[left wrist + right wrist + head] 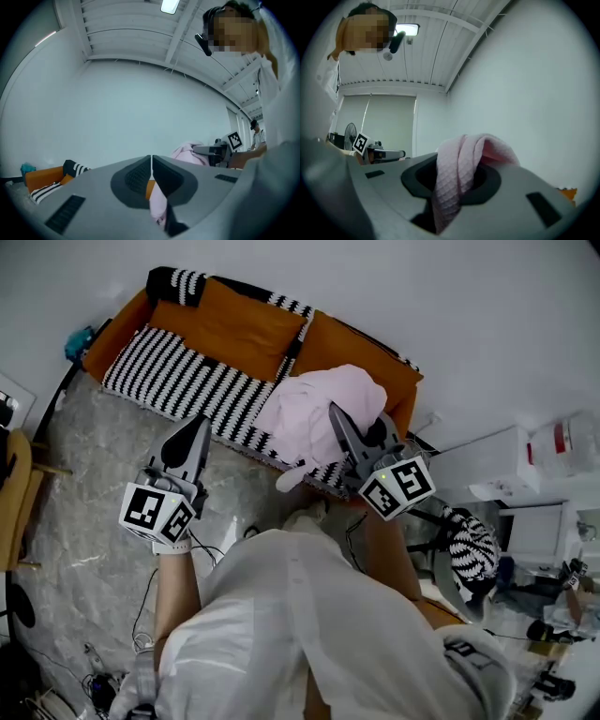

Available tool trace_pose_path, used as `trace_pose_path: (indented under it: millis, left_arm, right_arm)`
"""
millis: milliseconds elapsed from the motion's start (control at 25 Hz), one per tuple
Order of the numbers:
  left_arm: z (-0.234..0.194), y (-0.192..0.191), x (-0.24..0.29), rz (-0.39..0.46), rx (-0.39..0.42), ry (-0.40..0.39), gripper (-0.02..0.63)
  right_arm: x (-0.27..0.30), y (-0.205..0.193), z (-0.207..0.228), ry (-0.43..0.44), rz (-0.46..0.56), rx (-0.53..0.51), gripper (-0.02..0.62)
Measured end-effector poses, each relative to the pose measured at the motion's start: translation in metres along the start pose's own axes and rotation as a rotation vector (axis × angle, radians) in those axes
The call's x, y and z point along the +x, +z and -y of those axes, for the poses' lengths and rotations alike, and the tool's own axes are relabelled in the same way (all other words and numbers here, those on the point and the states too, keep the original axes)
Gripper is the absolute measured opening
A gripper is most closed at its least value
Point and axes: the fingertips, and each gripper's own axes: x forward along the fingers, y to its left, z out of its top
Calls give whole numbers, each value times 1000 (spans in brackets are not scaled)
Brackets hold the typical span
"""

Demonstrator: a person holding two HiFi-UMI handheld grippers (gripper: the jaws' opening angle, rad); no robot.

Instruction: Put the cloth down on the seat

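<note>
Right gripper [336, 414] clamped on a fold of pink cloth [305, 418], bunched over the right end of the striped sofa seat [178, 381], which lies straight below; left gripper [197, 424] closed, empty, off the seat's front edge.

Cloth [459, 157]: pink, soft, waffle-weave, matt, bunched in thick folds.
Right gripper [457, 180], left gripper [151, 165]: smooth matt grey plastic shells; jaws lined with darker ribbed pads [136, 177], rubbery look.
Marker cube [405, 486]: flat black-and-white print, no gloss.
Seat [169, 381]: black-and-white striped woven cover, matt.
Back cushions [239, 329]: plain orange fabric, matt.
Floor [94, 484]: grey marbled, smooth, faint sheen.
Wall [422, 287]: plain white, matt.
Person's shirt [309, 615]: thin white cloth, lightly creased.
</note>
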Motion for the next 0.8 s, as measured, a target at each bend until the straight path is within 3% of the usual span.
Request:
trace_pose_path:
  millis: [240, 440, 800]
  left_arm:
    - [-4, -4, -16, 12, 11, 16, 25]
    - [-6, -10, -41, 2, 3, 93, 25]
    - [-98, -8, -20, -15, -18, 237, 25]
  right_arm:
    - [8, -7, -8, 16, -4, -3, 109]
    - [12, -3, -10, 64, 7, 28, 109]
    - [145, -21, -15, 248, -58, 87, 110]
